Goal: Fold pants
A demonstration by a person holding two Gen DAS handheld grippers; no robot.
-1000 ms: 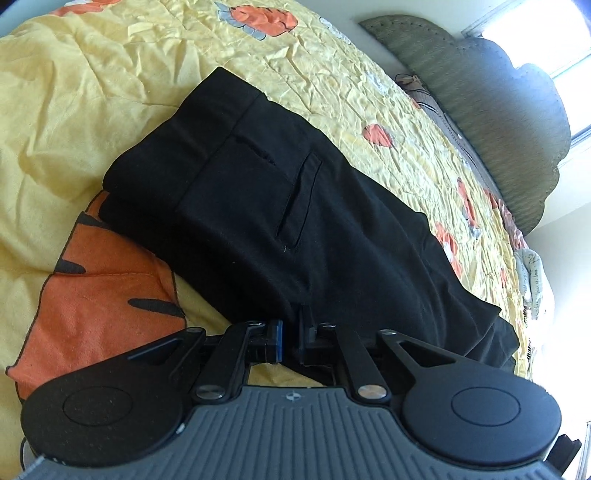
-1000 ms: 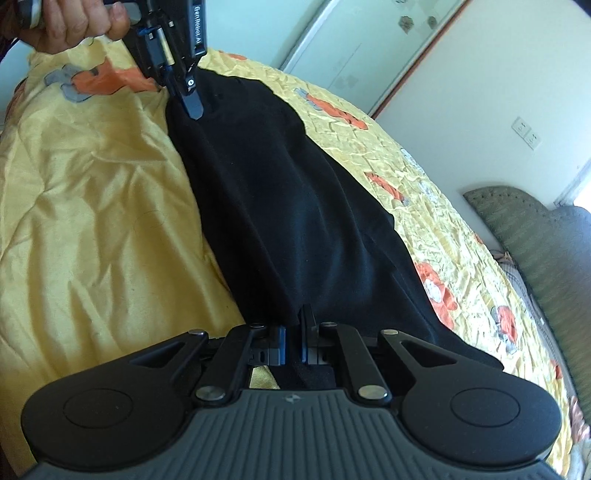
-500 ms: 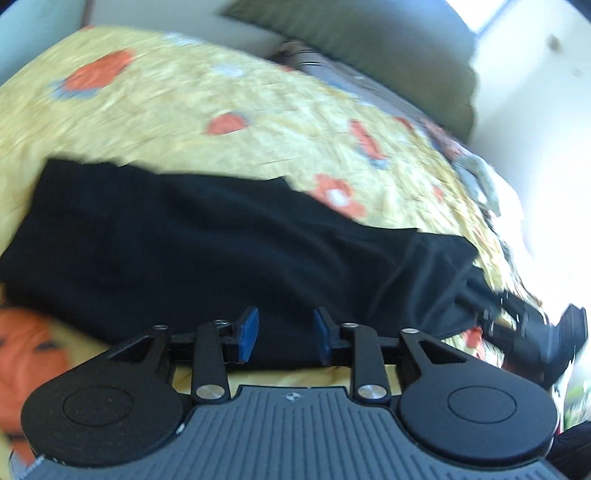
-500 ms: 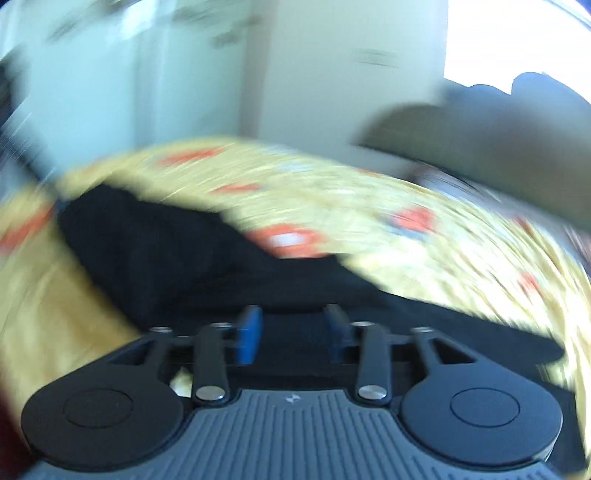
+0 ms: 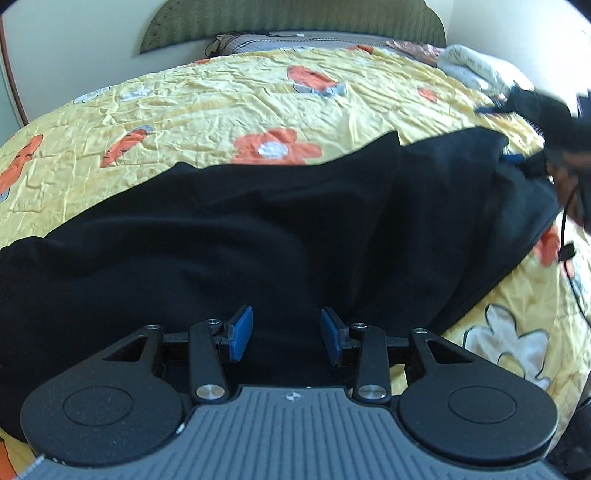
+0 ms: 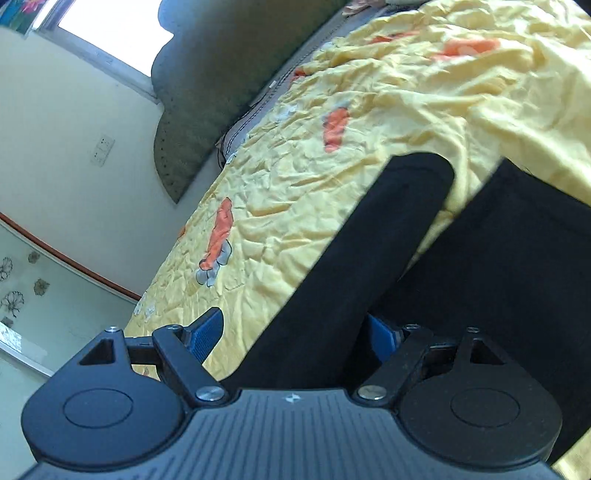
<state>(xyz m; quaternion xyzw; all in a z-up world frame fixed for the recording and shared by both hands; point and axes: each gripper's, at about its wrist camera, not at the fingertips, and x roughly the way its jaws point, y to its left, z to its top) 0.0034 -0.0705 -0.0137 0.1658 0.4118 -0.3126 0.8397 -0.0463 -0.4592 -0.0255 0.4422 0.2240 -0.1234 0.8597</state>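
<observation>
- No readable writing or brand name shows in either view; the only mark is a small round emblem at the top of each gripper's ribbed grey housing.
- Left wrist view, far left: a cream wall and a dark red-brown curved trim line.
- The yellow bedspread is crinkled and slightly glossy, printed with orange flowers and a few white ones.
- Behind it stands a scalloped olive-green headboard with a fine ribbed weave.
- The black pants lie across the bedspread in a long band from the left edge to the right, matte and soft, with shallow folds.
- The left gripper sits over the near edge of the pants, its blue ribbed pads spread wide apart with only flat cloth between them; it grips nothing.
- Far right: a pale crumpled cloth lies near the headboard, and the right gripper appears blurred at the pants' far end.
- Right wrist view, left: a wall socket plate and flower decals on a pale panel.
- The tilted bedspread fills the middle.
- The right gripper has its pads wide apart; a rounded black strip of the pants runs up between them, touching neither pad clearly, with a broader black panel to the right.
</observation>
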